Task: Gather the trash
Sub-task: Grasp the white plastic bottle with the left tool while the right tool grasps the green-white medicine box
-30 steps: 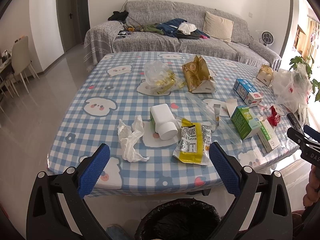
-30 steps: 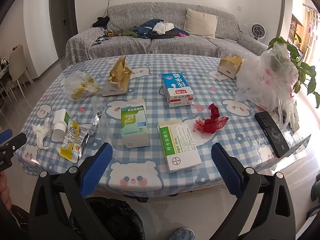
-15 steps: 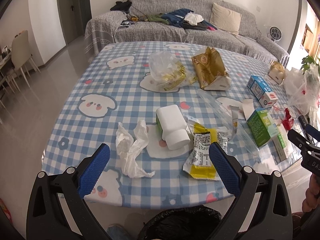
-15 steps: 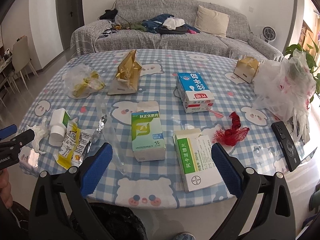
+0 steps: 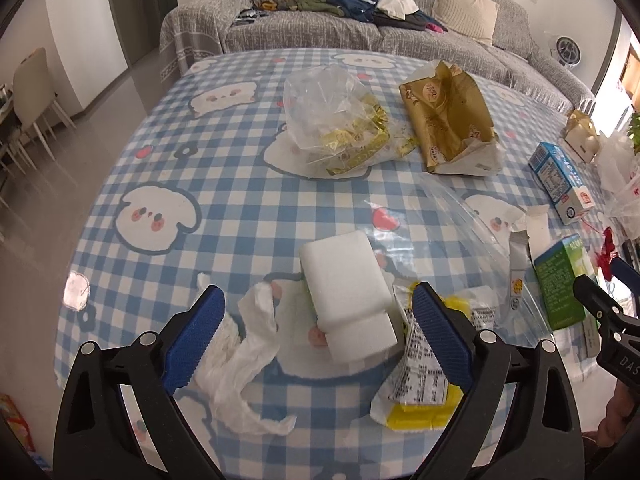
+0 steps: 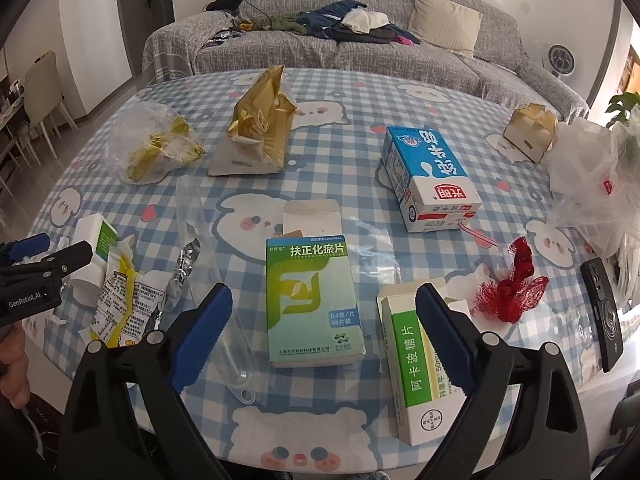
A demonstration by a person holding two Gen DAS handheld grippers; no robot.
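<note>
My left gripper [image 5: 316, 340] is open, its jaws on either side of a lying white bottle [image 5: 346, 300] and a crumpled tissue [image 5: 244, 356]. A yellow snack wrapper [image 5: 420, 384] lies by its right finger. My right gripper [image 6: 322, 332] is open above a green medicine box [image 6: 310, 300], with a white and green box [image 6: 420, 368] under its right finger. A red net [image 6: 516, 288], a blue milk carton [image 6: 430, 178], a gold bag [image 6: 260, 128] and a clear bag with yellow wrappers [image 6: 156, 148] also lie on the checked table [image 6: 352, 96].
A black remote [image 6: 606, 312] and a white plastic bag [image 6: 592, 176] sit at the table's right edge, a small gold box [image 6: 530, 130] behind them. A clear plastic sleeve [image 6: 216, 280] lies mid-table. A grey sofa [image 6: 360, 40] stands beyond, chairs [image 5: 32, 92] to the left.
Both grippers have moved forward and down over the table. The bin below the table edge has left both views. Both grippers stay open.
</note>
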